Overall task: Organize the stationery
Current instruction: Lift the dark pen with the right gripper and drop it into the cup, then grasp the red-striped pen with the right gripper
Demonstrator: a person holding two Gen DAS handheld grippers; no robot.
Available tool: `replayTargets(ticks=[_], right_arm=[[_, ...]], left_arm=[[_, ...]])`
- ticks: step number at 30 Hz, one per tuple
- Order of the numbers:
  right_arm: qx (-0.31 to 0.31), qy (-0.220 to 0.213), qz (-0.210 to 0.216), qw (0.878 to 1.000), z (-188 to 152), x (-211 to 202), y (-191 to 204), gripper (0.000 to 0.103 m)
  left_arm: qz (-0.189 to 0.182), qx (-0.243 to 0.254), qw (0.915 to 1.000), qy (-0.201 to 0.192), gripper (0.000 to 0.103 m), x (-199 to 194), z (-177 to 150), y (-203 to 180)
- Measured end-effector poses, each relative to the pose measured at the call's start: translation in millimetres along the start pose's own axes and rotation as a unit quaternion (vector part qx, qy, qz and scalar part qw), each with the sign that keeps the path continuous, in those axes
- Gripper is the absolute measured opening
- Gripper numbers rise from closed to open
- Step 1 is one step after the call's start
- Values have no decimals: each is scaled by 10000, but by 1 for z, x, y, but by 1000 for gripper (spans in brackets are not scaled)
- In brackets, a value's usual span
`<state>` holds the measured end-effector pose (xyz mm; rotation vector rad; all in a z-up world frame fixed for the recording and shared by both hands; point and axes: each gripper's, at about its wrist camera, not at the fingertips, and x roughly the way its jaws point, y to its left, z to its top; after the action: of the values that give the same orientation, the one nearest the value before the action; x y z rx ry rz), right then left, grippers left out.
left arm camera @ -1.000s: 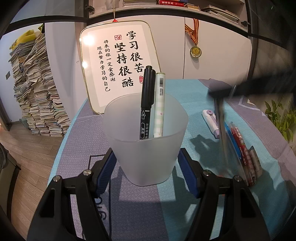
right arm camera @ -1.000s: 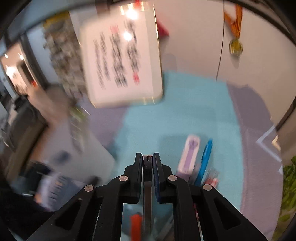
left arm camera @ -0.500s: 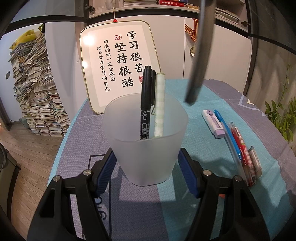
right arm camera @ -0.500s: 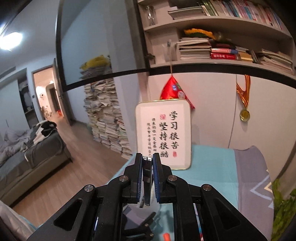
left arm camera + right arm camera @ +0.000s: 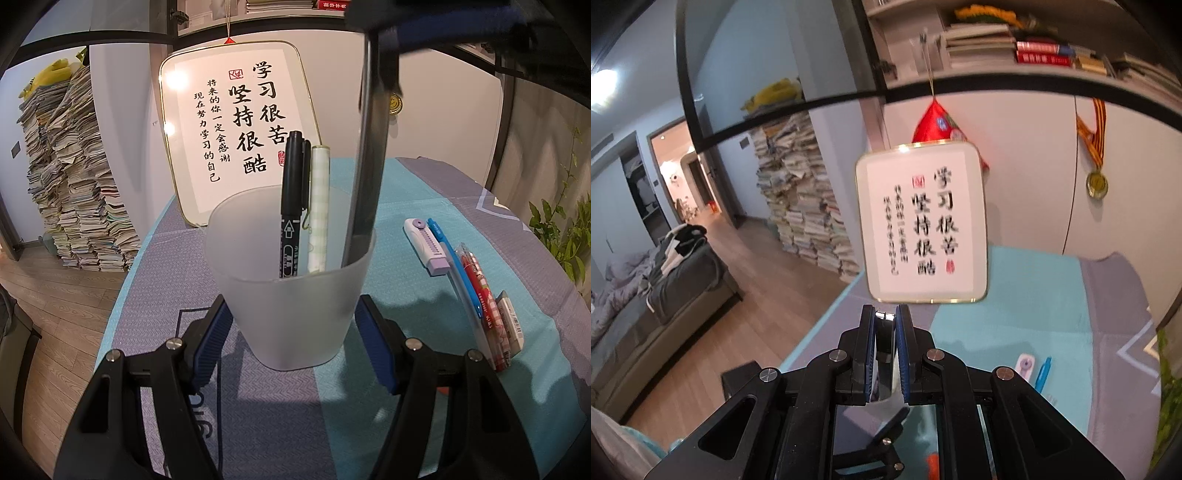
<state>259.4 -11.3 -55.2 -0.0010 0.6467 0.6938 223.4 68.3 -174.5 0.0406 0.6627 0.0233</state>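
Observation:
My left gripper (image 5: pixel 293 332) is shut on a frosted plastic cup (image 5: pixel 291 295) standing on the table; a black marker (image 5: pixel 291 206) and a pale green pen (image 5: pixel 318 206) stand inside it. My right gripper (image 5: pixel 885 317) is shut on a dark ruler (image 5: pixel 885 343). In the left wrist view the right gripper (image 5: pixel 436 22) is above the cup and the ruler (image 5: pixel 369 147) hangs upright with its lower end inside the cup's right rim.
Right of the cup lie a purple-white eraser holder (image 5: pixel 424 245), a blue pen (image 5: pixel 454 262), a red pen (image 5: pixel 484 306) and an eraser (image 5: pixel 511 325). A framed calligraphy board (image 5: pixel 236 125) leans behind the cup. The table edge (image 5: pixel 812 332) drops to wooden floor on the left.
The right gripper lifted the ruler from the table on the right, swung it upright and lowered its end into the cup. The left gripper and cup stayed still.

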Motion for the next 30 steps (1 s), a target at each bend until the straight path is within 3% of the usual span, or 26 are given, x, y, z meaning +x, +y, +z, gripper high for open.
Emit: replayTargets(ticks=[10, 14, 17, 19, 24, 30], right_arm=[[152, 526, 219, 9983, -10, 19, -3, 12], [276, 440, 168, 9985, -10, 11, -9, 12], [425, 134, -114, 9989, -9, -9, -26, 12], [662, 173, -573, 9960, -12, -15, -47, 12], [1359, 843, -1272, 9789, -36, 2, -103, 12], [1897, 1414, -1604, 9583, -61, 23, -139, 12]], left_arm=[[0, 1, 10000, -1, 67, 0, 0, 0], [-1, -2, 10000, 2, 67, 0, 0, 0], [1, 0, 10000, 2, 67, -1, 0, 0], [1, -1, 10000, 2, 67, 0, 0, 0], [4, 2, 10000, 3, 67, -1, 0, 0], [4, 3, 10000, 14, 67, -1, 0, 0]])
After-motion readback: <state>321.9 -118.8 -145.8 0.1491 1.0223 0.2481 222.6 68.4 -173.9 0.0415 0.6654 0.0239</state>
